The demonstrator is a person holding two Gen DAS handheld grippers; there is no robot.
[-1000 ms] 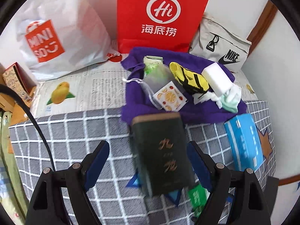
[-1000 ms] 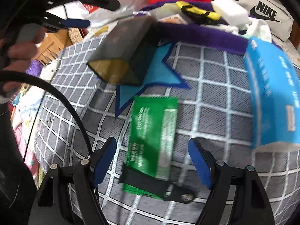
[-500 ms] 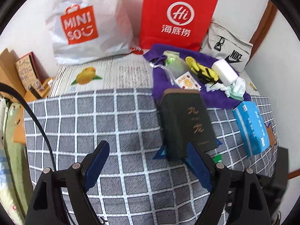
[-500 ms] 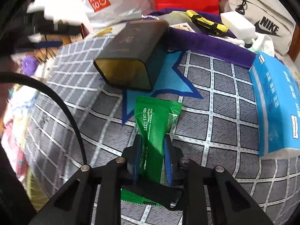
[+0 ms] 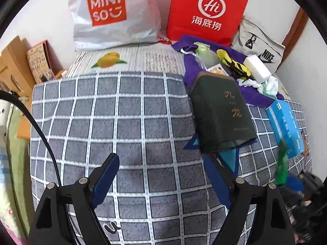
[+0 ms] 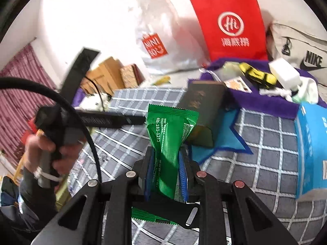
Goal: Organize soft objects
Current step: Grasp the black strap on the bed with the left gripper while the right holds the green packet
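Clamping green packet (image 6: 167, 143) (fingers (image 6: 183, 173) raised)

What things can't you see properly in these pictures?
- Inside the dark green box, left wrist view: its walls hide it.
- Green packet, lower end, right wrist view: the right gripper covers it; in the left view it is a blur.
- Inside the white Miniso bag: closed.

In front of me the bed wears a grey checked cover (image 5: 130, 122), with a newspaper sheet (image 5: 132, 61) laid behind it. The white wall (image 5: 47, 10) is bright. A wooden door frame (image 5: 296, 28) stands at my right, cardboard boxes (image 5: 12, 67) at my left, beside a striped maroon curtain (image 6: 18, 85).
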